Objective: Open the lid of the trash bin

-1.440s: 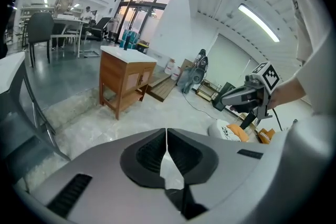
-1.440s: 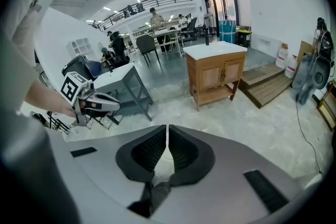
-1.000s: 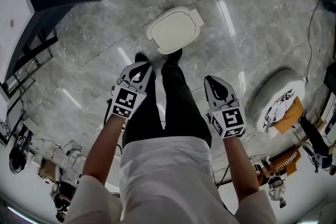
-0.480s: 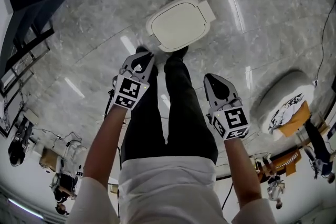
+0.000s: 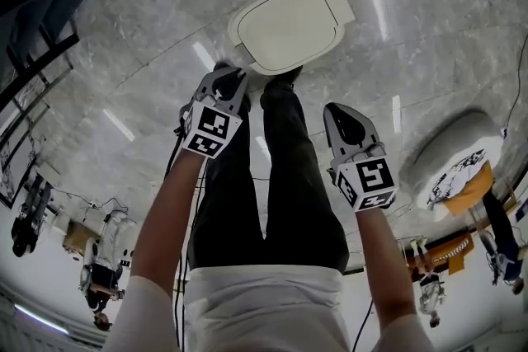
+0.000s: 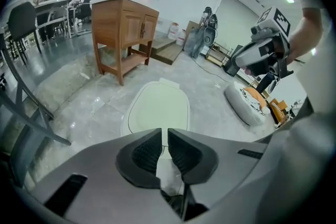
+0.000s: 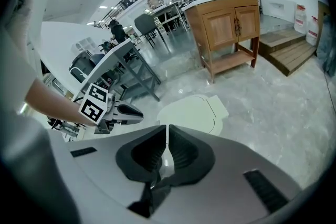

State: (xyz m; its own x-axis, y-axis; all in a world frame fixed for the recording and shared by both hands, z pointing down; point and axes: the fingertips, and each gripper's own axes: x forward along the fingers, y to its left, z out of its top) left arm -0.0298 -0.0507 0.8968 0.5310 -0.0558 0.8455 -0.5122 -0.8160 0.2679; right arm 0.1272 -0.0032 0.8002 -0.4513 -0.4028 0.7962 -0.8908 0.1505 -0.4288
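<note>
Left gripper view: left gripper (image 6: 164,136) fingers together, only a thin slit, nothing in it. Right gripper view: right gripper (image 7: 167,134) fingers together too, empty. Each points down at the trash bin lid (image 6: 159,110), closed and flat, neither gripper touching it.

Head view only: the person's legs (image 5: 272,177) in dark trousers, dark shoes (image 5: 285,78) right at the bin's near edge. Left gripper (image 5: 228,81) sits near the lid's 7 o'clock rim, right gripper (image 5: 337,113) further back at 5 o'clock. Lid (image 5: 287,27) cream, rounded, hinge tab (image 5: 340,2) on its far side.

Left gripper view only: right gripper at 2 o'clock, round white cushion (image 6: 244,105) on the floor at 3 o'clock. Right gripper view only: left gripper at 9 o'clock with its marker cube (image 7: 93,102), lid (image 7: 191,113) dead centre.

Floor (image 5: 148,53) glossy grey marble tile, light streaks on it. Beyond the bin: wooden cabinet (image 7: 226,26) at 1 o'clock, wooden steps (image 7: 286,50) at 3 o'clock, grey desk (image 7: 118,60) at 10 o'clock. Far back: people at tables (image 7: 152,0), railing above, big windows.
</note>
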